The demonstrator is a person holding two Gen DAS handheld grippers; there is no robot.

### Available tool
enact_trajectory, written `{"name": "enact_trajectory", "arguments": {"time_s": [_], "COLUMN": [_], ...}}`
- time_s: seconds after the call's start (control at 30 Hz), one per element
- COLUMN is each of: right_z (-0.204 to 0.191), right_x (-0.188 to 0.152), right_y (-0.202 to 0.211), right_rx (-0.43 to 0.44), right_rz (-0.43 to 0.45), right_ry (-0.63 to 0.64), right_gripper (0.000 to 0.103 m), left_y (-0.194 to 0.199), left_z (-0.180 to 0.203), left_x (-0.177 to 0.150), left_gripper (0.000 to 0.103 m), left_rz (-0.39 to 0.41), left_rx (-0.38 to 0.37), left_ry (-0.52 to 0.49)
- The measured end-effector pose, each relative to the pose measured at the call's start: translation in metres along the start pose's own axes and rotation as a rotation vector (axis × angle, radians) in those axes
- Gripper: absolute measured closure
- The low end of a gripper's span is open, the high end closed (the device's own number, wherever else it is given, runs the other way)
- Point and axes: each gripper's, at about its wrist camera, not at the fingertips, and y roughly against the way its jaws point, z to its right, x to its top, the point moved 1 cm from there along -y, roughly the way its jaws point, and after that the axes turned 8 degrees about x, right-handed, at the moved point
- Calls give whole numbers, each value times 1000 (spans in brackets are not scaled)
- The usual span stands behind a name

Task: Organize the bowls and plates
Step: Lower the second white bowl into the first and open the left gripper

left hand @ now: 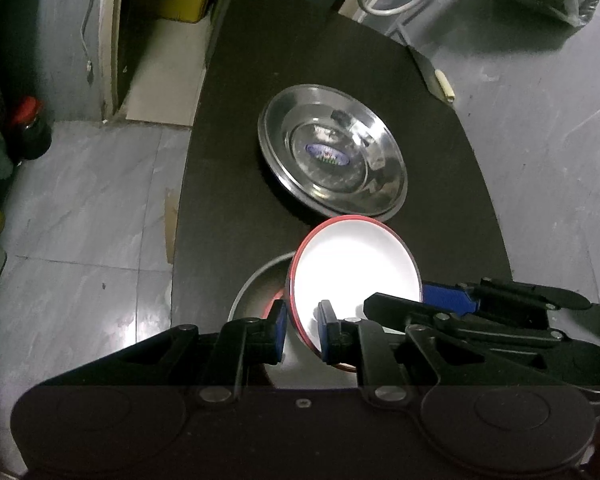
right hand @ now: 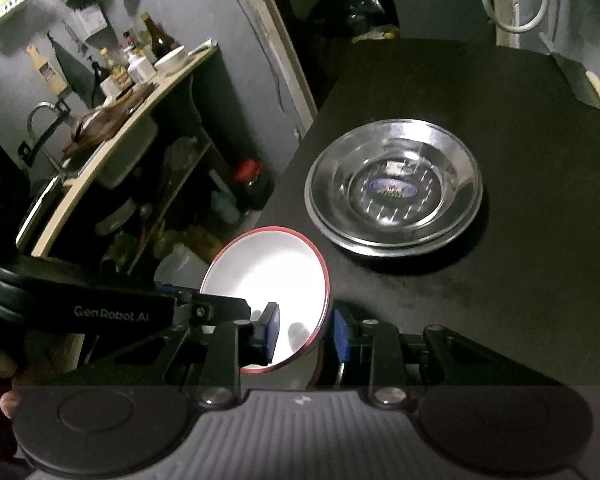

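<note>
Gripping red-rimmed bowl (left hand: 356, 276) rim — both tongs, left (left hand: 302, 330), right (right hand: 306, 332); grey bowl (left hand: 252, 288) beneath mostly hidden.

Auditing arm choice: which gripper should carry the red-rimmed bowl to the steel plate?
Right, likely: the right gripper straddles the red-rimmed bowl, and the steel plate lies on its side.

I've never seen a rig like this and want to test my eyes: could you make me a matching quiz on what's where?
Things:
1. red-rimmed white bowl
2. steel plate
3. red-capped bottle
4. knife

Descriptions:
A. off the black table, to its left
B. at the table's far right edge
C. lying flat mid-table, blue sticker inside
D. tilted, not lying flat

Pairs: 1-D, 2-C, 3-A, 4-B
</note>
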Motion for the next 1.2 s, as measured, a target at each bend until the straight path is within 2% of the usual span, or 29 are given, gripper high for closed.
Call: {"name": "enact_trajectory", "arguments": {"time_s": [0.47,1.2], "right_z": [-14,-12], "right_x": [-5,-10], "right_y": [0,-1], "right_rx": [-5,-13], "right_rz": [-71,-136], "right_ry": [87,95], "right_gripper": [70,69], "left_y": [-1,-3], "left_z": [1,10], "left_x": [-6,-8], "left_gripper": [83,76], "left_rz": [-57,-84], "left_rx": [23,30], "left_ry": [-31,-74]}}
